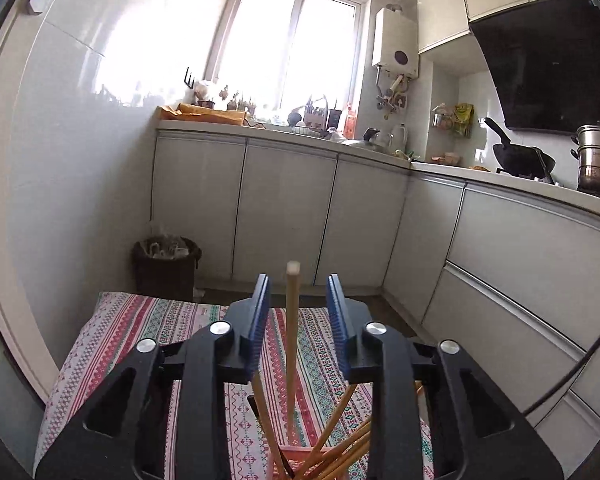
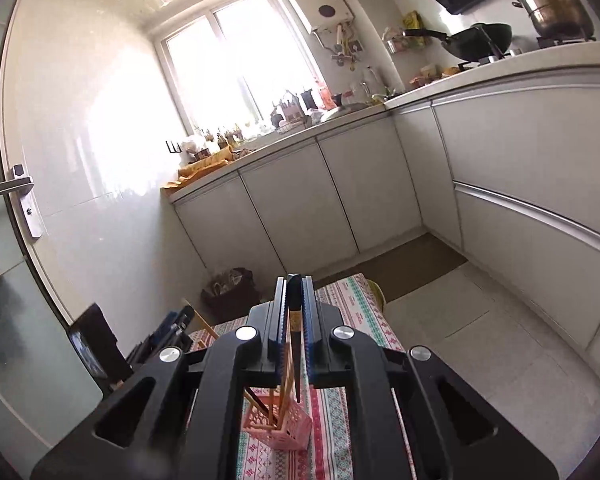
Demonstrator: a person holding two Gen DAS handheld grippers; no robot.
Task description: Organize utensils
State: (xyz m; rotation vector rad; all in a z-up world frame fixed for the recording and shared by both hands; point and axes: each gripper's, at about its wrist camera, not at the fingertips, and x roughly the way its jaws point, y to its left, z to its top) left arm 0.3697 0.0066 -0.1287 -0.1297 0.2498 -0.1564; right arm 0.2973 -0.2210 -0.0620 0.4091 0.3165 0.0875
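My left gripper (image 1: 298, 284) is open above a pink slotted holder (image 1: 296, 451) at the bottom of the left wrist view. A pale wooden chopstick (image 1: 292, 340) stands upright between its blue pads with a gap on each side, its lower end in the holder. Several more wooden chopsticks (image 1: 340, 440) lean in the holder. In the right wrist view my right gripper (image 2: 294, 280) is shut on a dark chopstick (image 2: 296, 360) that hangs tip down over the pink holder (image 2: 284, 428). The left gripper (image 2: 172, 328) shows at the left of that view.
The holder stands on a table with a striped patterned cloth (image 1: 140, 340). Beyond it are a dark waste bin (image 1: 166, 264), white cabinets (image 1: 288, 208) and a counter with a wok (image 1: 520, 156) and a steel pot (image 1: 598, 160). A door handle (image 2: 14, 184) is at the left.
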